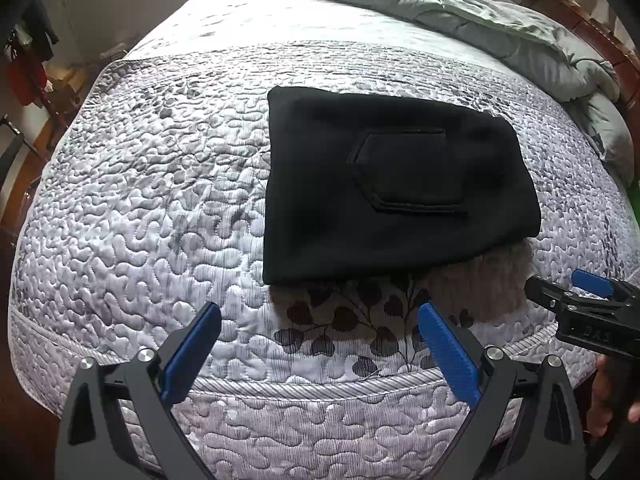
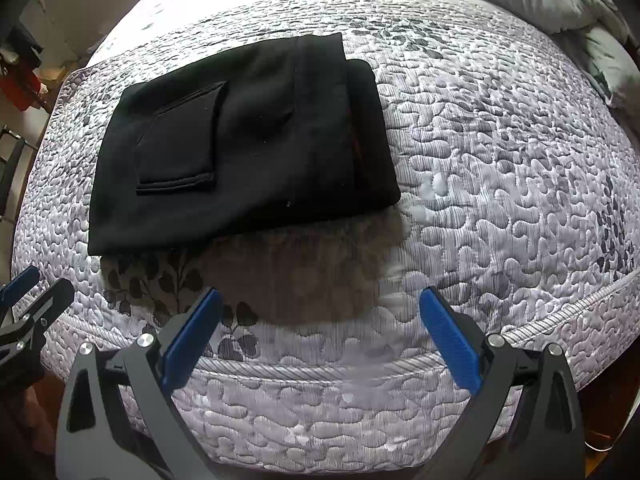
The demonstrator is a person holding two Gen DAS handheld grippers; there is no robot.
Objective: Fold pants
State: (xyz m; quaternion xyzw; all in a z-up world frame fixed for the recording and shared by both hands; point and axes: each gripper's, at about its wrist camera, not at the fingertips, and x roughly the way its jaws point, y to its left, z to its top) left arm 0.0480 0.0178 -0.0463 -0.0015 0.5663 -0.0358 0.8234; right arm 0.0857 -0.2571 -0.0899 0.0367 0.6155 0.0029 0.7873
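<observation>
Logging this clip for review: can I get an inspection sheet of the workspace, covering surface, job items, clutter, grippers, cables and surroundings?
Surface: bed with grey quilted bedspread, leaf print near the front edge.
Job's things: black pants folded into a compact rectangle, back pocket facing up, lying flat on the bedspread.
Clutter: bunched grey-green comforter at the far side of the bed.
Grippers: left gripper open, off the pants; right gripper open, off the pants.
Cables: nothing seen.
Surroundings: hanging clothes at far left; wooden bed frame at far right.
</observation>
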